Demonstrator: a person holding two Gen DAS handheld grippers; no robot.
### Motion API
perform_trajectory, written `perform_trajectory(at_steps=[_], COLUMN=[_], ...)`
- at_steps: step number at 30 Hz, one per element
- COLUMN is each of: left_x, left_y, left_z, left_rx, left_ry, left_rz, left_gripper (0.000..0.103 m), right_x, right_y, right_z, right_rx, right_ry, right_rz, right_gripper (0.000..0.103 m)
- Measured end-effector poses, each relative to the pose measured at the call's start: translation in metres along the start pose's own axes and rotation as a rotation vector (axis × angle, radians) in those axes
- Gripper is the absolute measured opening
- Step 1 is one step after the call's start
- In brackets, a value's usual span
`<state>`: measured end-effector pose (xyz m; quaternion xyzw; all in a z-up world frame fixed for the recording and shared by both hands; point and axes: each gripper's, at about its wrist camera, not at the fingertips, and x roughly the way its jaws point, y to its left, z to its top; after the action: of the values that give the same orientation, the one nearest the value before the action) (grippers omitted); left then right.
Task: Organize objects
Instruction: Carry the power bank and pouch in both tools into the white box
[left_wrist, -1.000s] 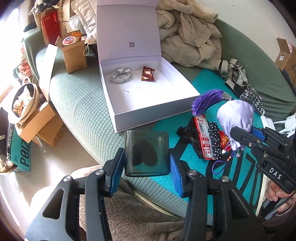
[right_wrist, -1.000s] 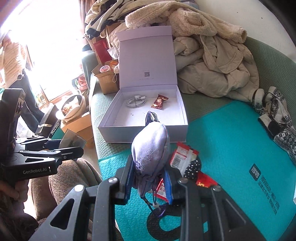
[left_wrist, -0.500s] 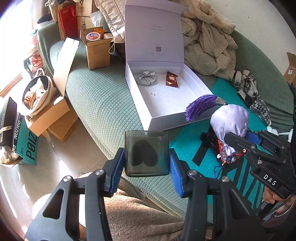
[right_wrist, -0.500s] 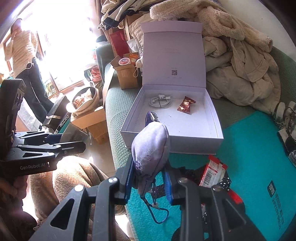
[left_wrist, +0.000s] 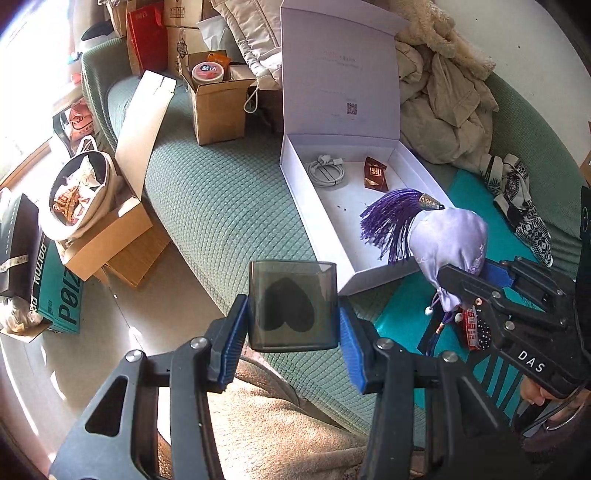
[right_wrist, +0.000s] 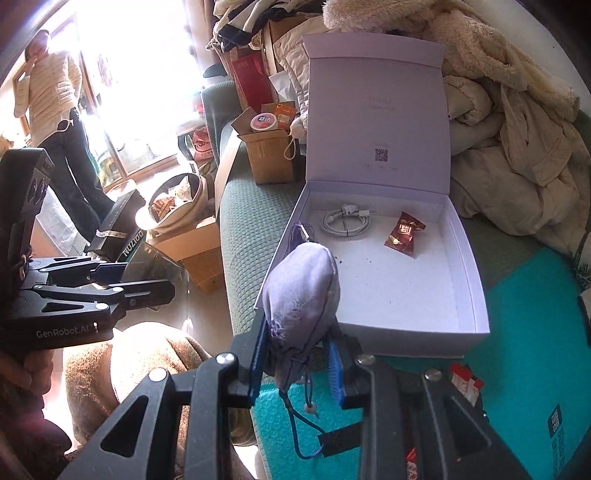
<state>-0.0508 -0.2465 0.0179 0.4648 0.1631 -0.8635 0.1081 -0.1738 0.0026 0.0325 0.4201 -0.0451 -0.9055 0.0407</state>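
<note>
My left gripper (left_wrist: 293, 325) is shut on a smoky transparent square cup (left_wrist: 293, 304) with a dark heart on it, held over the sofa's front edge. My right gripper (right_wrist: 298, 360) is shut on a lilac satin pouch (right_wrist: 303, 295) with a purple tassel (left_wrist: 391, 221) and dangling cords, at the near left corner of the open white box (right_wrist: 469, 295). The box sits on the green sofa with its lid upright; inside lie a coiled white cable (right_wrist: 345, 223) and a dark red sachet (right_wrist: 404, 232). In the left wrist view the right gripper (left_wrist: 480, 277) holds the pouch beside the box.
Snack packets (left_wrist: 474, 328) lie on a teal mat (right_wrist: 528, 350). Beige coats (right_wrist: 517, 122) pile behind the box, patterned socks (left_wrist: 524, 206) to the right. Cardboard boxes (left_wrist: 218, 107) and a snack-filled bag (left_wrist: 77, 192) crowd the sofa's left end and floor. A person (right_wrist: 51, 96) stands by the window.
Both grippers have moved left along the sofa, carrying the cup and the pouch. The pouch has gone from above the snack packets to the white box's near corner.
</note>
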Motion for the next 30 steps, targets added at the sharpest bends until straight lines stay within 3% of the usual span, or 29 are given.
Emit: perform_trajectory(at_steps=[17,30], left_x=[0.029,0.052], left_y=[0.03,0.013], left_z=[0.06,0.1], left_rx=[0.032,0.124], left_ry=[-0.002,-0.003], left_rz=[-0.022,-0.09], left_gripper=[0.045,0.045], right_x=[0.03,0.04], right_y=[0.0,-0.028], right_z=[0.044,0.064], right_rx=[0.005,0.052], right_ry=[-0.028,-0.042], right_rz=[-0.019,-0.094], right_gripper=[0.028,0.028])
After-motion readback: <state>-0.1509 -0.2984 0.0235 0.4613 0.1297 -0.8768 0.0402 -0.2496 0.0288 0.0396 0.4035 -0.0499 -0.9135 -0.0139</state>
